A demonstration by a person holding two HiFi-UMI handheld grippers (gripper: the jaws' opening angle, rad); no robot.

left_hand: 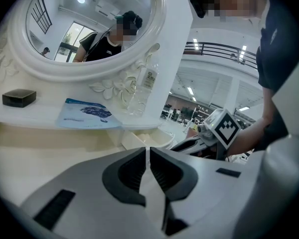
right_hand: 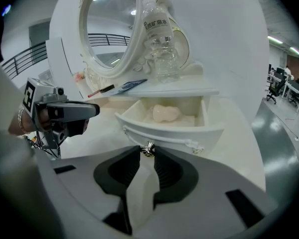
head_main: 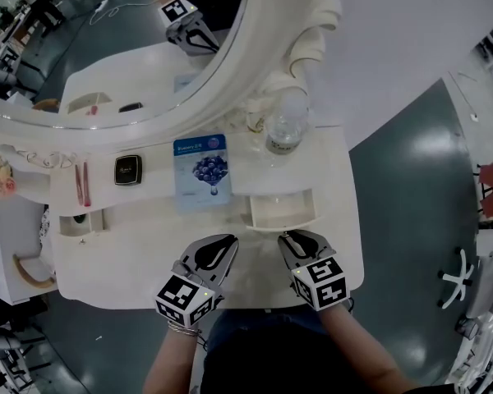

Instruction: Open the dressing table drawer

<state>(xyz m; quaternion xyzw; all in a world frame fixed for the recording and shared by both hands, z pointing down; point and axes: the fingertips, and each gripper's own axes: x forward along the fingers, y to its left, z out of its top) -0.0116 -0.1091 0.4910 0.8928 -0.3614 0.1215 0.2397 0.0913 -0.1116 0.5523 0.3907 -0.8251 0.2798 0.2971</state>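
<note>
Right gripper view | we saw the right gripper (right_hand: 147, 153) clamped on the knob (right_hand: 148, 147) of the open drawer (right_hand: 179, 132) at frame centre | left gripper (left_hand: 148, 156) closed, empty.

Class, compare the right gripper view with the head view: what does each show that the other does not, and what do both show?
Only the right gripper view: the right gripper with its jaws closed on the small metal knob of the drawer, and a pale lump lying inside it. Only the head view: the black case left of the packet. Both: the drawer pulled open, the clear bottle and the blue packet.
</note>
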